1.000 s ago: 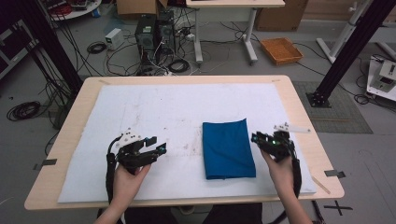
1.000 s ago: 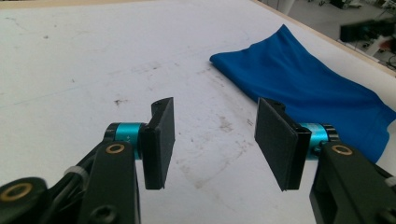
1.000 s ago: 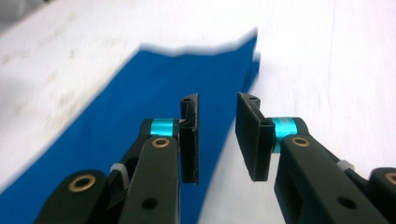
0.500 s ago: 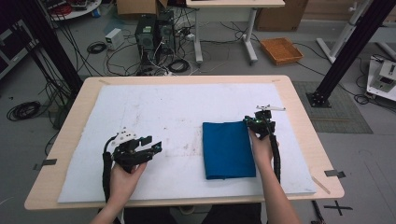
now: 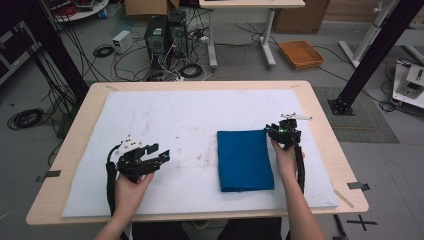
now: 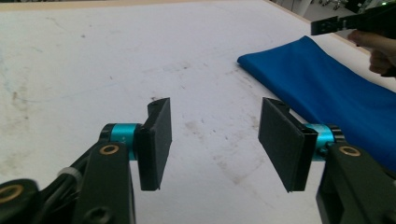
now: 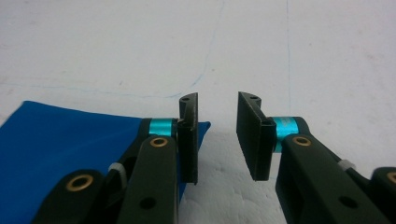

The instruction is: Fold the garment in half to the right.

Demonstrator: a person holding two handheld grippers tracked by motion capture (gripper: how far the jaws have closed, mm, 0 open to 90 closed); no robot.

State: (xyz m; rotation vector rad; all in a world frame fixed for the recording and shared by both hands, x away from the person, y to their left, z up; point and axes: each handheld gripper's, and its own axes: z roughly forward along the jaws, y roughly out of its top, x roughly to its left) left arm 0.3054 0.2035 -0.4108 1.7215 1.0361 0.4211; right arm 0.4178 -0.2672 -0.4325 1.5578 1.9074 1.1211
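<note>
Blue folded cloth lies flat on the white mat, right of centre on the wooden table. My right gripper sits at the cloth's far right corner, jaws parted w/ a narrow gap; in the right gripper view the corner tip of the cloth pokes just past one jaw, nothing clamped. My left gripper rests well apart from the cloth, over bare mat, jaws wide open & empty. Both hands grip the tools from the table's near edge.
</note>
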